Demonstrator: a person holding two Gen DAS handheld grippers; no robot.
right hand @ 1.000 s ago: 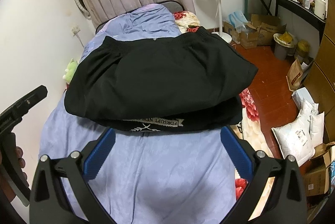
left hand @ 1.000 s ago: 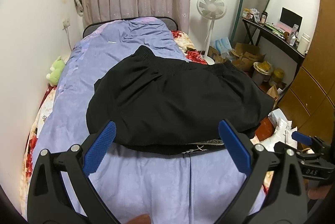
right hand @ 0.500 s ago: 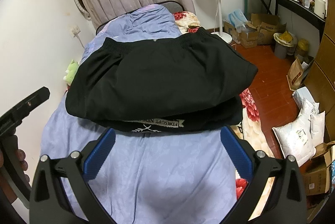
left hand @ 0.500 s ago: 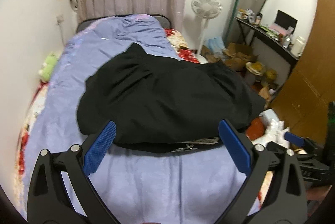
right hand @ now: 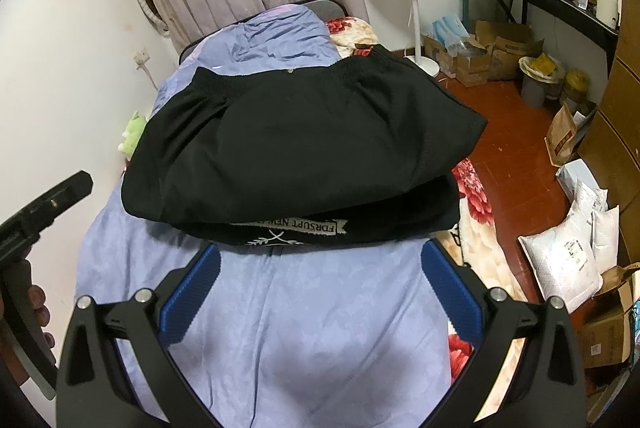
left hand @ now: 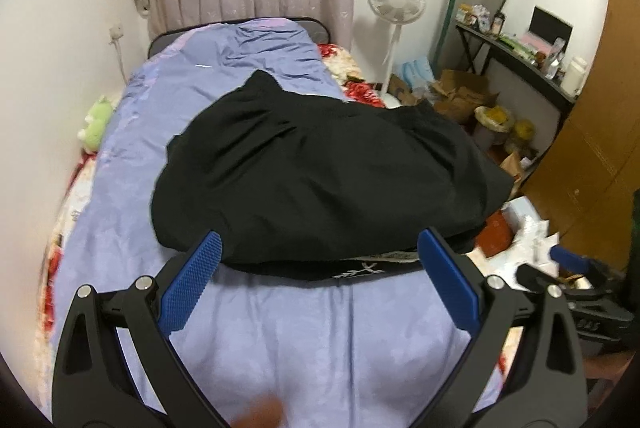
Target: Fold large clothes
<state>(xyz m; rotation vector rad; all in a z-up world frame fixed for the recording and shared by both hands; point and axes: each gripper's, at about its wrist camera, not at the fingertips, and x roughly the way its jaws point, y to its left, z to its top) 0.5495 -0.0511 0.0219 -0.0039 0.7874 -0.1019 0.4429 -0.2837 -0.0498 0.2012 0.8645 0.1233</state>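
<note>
The folded black garment (right hand: 304, 148) lies across the bed (right hand: 304, 316). Left gripper (left hand: 320, 280) and right gripper (right hand: 320, 280) hover spread wide, empty.

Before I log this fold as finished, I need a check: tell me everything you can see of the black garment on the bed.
The black garment lies folded into a thick bundle of stacked layers on the lilac bed cover. It looks like soft matte fabric. A gathered elastic band runs along its far edge, and a grey printed banner with lettering shows on the lower layer at the near edge. Its right side reaches the floral blanket at the bed's edge. Neither the left gripper nor the right gripper touches it; both are open.
</note>
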